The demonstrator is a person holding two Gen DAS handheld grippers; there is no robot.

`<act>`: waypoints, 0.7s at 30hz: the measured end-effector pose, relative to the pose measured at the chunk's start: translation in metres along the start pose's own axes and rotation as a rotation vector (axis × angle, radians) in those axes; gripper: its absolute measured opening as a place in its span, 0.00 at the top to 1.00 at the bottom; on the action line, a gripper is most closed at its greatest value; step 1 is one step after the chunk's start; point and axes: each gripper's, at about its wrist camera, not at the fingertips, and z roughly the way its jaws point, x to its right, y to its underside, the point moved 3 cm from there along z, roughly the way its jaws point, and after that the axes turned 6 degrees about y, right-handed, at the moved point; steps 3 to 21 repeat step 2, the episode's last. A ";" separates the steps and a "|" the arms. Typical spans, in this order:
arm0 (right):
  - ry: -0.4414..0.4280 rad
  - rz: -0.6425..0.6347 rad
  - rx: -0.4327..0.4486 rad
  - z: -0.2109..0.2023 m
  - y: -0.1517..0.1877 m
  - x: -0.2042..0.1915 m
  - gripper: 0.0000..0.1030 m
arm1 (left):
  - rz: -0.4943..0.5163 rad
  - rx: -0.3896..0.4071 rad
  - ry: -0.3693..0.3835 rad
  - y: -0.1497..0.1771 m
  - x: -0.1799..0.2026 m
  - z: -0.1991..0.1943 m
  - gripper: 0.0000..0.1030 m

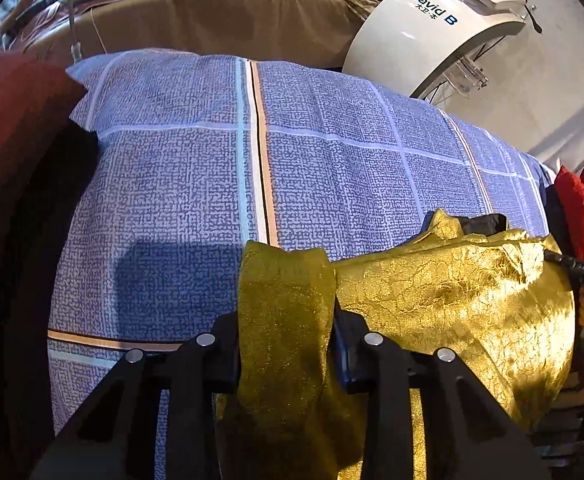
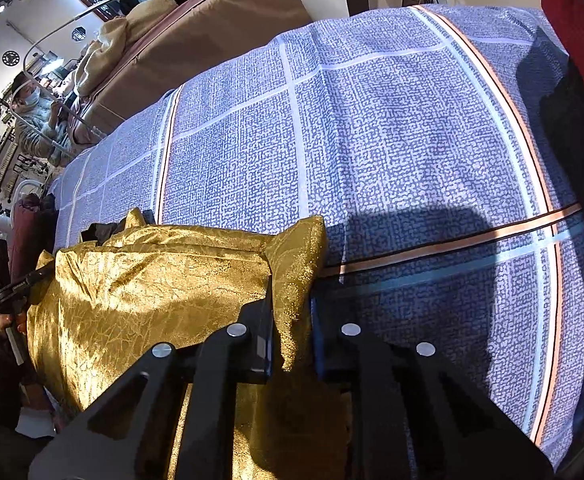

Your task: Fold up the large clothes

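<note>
A shiny gold garment [image 1: 451, 300] hangs stretched between my two grippers above the near edge of a bed with a blue checked cover [image 1: 196, 168]. My left gripper [image 1: 286, 344] is shut on one gold corner, which sticks up between its fingers. My right gripper [image 2: 292, 336] is shut on the other gold corner [image 2: 295, 264]. The garment [image 2: 144, 280] sags in a crinkled fold between them, with a dark lining showing at its top edge [image 1: 487, 222]. The right gripper's body shows at the right edge of the left wrist view [image 1: 583, 272].
The blue cover [image 2: 391, 140] spreads flat beyond the garment. A white machine [image 1: 431, 36] stands behind the bed. A brown bed [image 1: 220, 12] with crumpled cloth lies further back. Red and dark clothes [image 1: 8, 128] hang at the left. A masked person [image 2: 32, 108] stands far left.
</note>
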 end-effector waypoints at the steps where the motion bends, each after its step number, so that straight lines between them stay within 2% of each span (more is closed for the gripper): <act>1: 0.002 -0.002 0.014 -0.003 0.000 0.000 0.86 | 0.007 0.002 -0.016 -0.001 0.002 -0.001 0.73; 2: 0.006 -0.003 0.024 -0.006 -0.001 0.001 0.86 | 0.013 0.006 -0.035 -0.002 0.005 -0.002 0.75; 21: 0.006 -0.003 0.024 -0.006 -0.001 0.001 0.86 | 0.013 0.006 -0.035 -0.002 0.005 -0.002 0.75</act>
